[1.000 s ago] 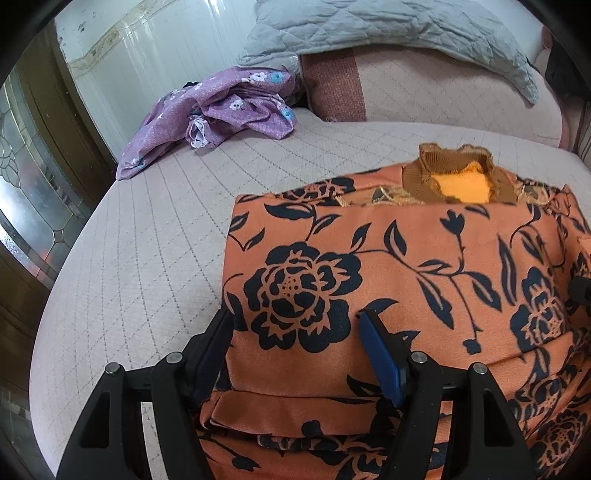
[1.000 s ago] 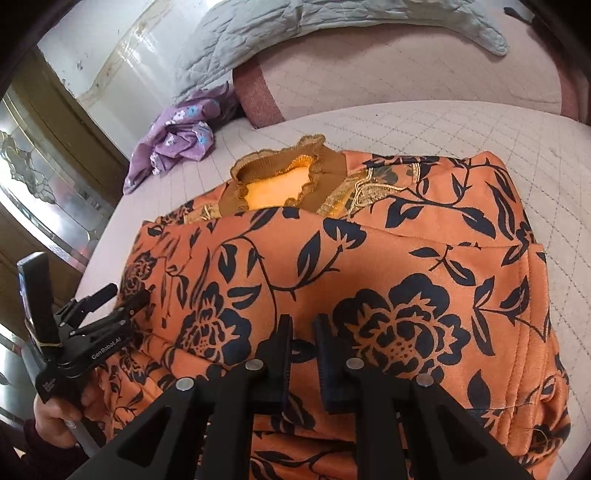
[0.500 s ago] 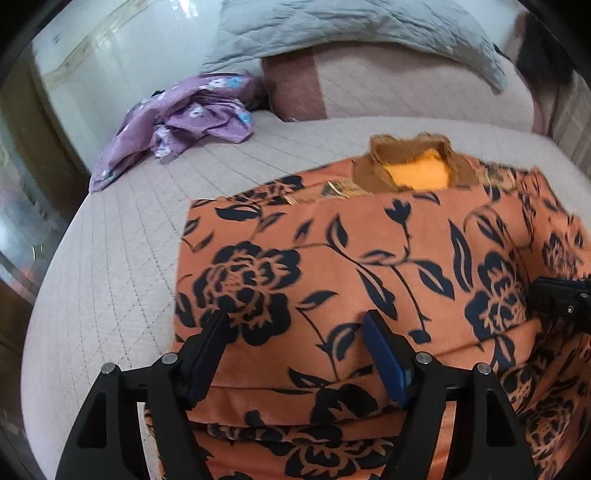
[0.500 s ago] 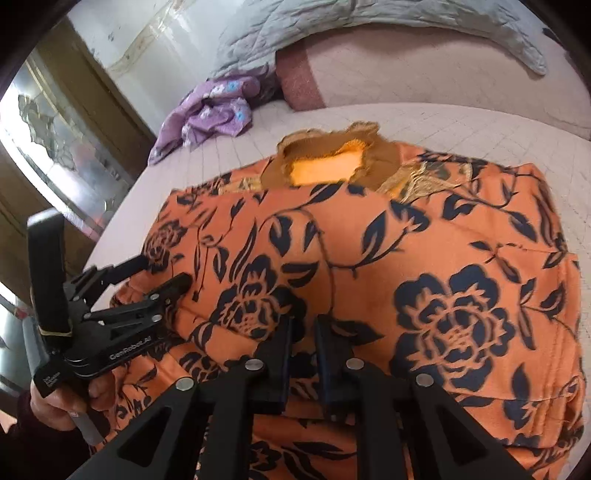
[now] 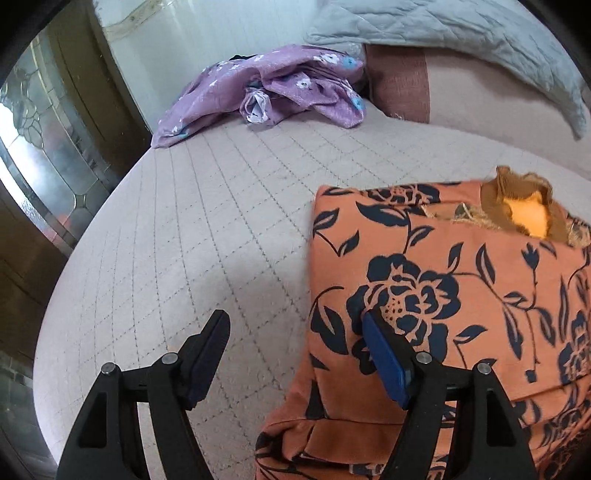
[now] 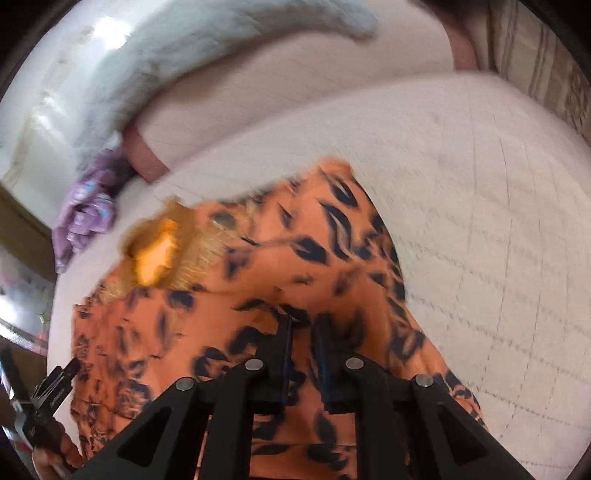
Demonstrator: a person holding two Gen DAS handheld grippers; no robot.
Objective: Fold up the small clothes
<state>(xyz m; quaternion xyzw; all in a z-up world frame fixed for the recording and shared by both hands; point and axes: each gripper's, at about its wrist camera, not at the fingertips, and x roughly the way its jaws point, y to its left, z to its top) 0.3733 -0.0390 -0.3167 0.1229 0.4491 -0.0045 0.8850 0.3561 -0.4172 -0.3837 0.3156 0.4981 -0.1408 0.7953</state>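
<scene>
An orange garment with dark blue flowers point(image 5: 461, 302) lies folded on the quilted bed, its brown collar at the far end. My left gripper point(image 5: 295, 332) is open and empty at the garment's left edge, its right finger over the cloth. In the blurred right wrist view the garment point(image 6: 280, 266) fills the middle. My right gripper point(image 6: 303, 325) is shut on a fold of it. The left gripper point(image 6: 55, 391) also shows at the lower left of that view.
A crumpled purple flowered garment point(image 5: 273, 88) lies at the far left of the bed point(image 5: 207, 229). A grey quilt point(image 5: 461, 33) drapes over a pink pillow point(image 5: 424, 92) at the head. A glass-panelled door point(image 5: 40, 147) stands left of the bed.
My left gripper has shifted left off the garment and now sits at its left edge, still open. My right gripper, still shut on the cloth, has swung fast; its view is blurred.
</scene>
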